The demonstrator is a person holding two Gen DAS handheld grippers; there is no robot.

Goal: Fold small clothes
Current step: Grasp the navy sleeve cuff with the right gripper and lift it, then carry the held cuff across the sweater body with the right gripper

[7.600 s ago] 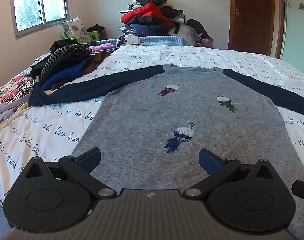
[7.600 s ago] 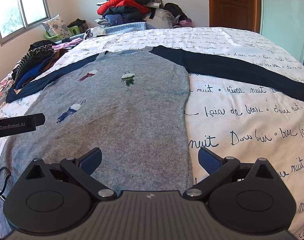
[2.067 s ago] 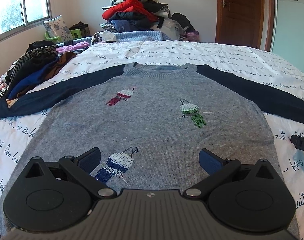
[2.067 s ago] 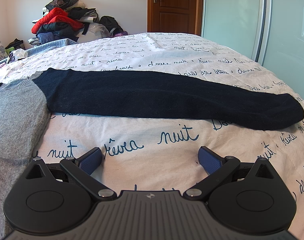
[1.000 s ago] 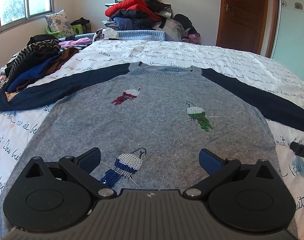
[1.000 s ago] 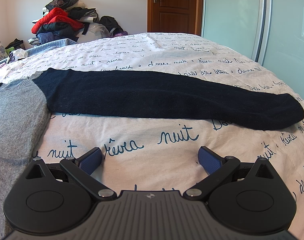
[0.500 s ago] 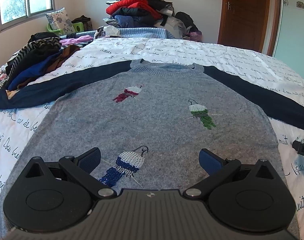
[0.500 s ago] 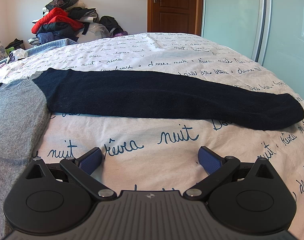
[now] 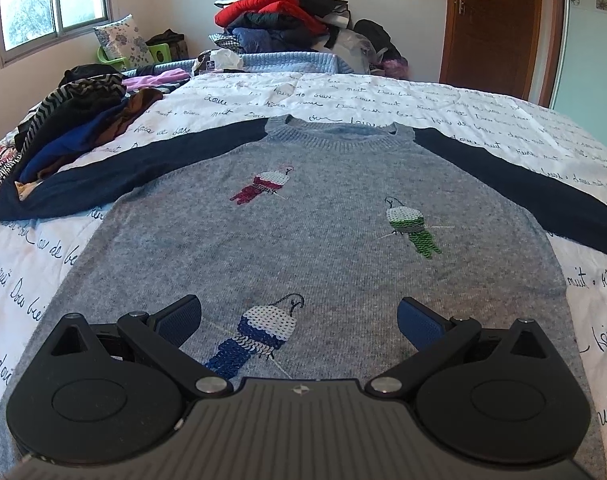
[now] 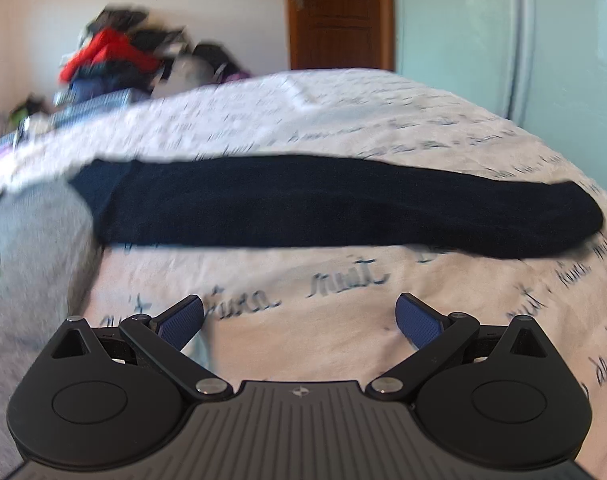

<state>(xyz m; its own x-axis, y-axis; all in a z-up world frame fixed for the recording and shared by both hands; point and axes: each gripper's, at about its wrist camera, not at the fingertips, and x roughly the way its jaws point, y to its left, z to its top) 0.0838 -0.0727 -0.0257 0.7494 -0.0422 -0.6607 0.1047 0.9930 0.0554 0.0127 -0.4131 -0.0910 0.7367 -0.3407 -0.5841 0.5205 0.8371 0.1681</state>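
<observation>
A grey sweater (image 9: 303, 232) with navy sleeves and three sequin parrots lies flat, face up, on the bed. My left gripper (image 9: 299, 318) hovers open over its lower hem, above the blue parrot (image 9: 259, 336), holding nothing. In the right wrist view the sweater's right navy sleeve (image 10: 335, 212) stretches straight out across the quilt. My right gripper (image 10: 299, 318) is open a little short of that sleeve, over bare quilt, with nothing between its fingers. That view is blurred by motion.
The white quilt (image 9: 383, 100) with blue script covers the bed. A heap of dark and striped clothes (image 9: 75, 120) lies at the bed's left edge under the left sleeve end. A bigger clothes pile (image 9: 287, 20) stands behind the bed. A wooden door (image 9: 491, 24) is at the back right.
The right wrist view has gone blurry and the sleeve now sits lower and closer: the right gripper is moving towards it. The left gripper has drifted slightly. Both stay open.
</observation>
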